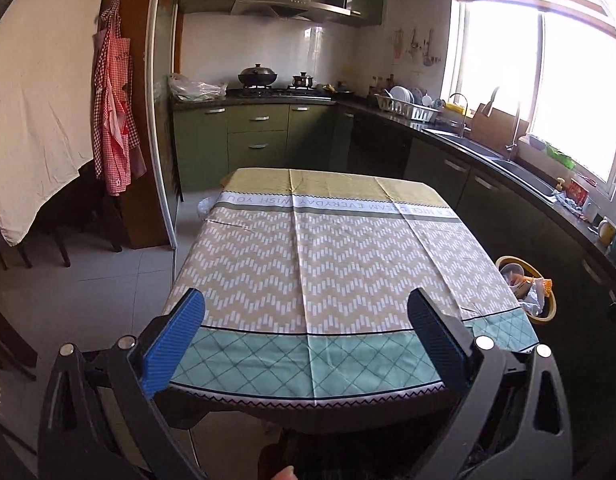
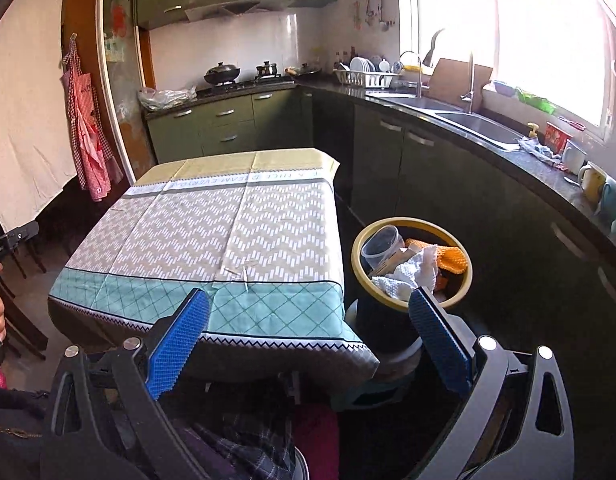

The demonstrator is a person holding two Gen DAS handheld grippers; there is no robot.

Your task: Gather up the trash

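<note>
A black trash bin with a yellow rim (image 2: 466, 276) stands on the floor right of the table; it also shows in the left wrist view (image 1: 550, 312). It holds a clear plastic cup (image 2: 382, 246), crumpled white paper (image 2: 412, 274) and an orange cloth (image 2: 452, 258). My left gripper (image 1: 306, 312) is open and empty over the table's near edge. My right gripper (image 2: 308, 310) is open and empty above the table's near right corner, left of the bin. The left gripper's body (image 2: 12, 238) shows at the right wrist view's left edge.
The table (image 1: 328, 248) carries a patterned tablecloth (image 2: 212, 224). A dark counter with sink (image 2: 480, 126), mugs (image 2: 592, 180) and dish rack (image 2: 366, 76) runs along the right. Green cabinets and stove (image 1: 268, 88) stand behind. An apron (image 1: 114, 120) hangs at left. Chairs (image 1: 12, 240) stand far left.
</note>
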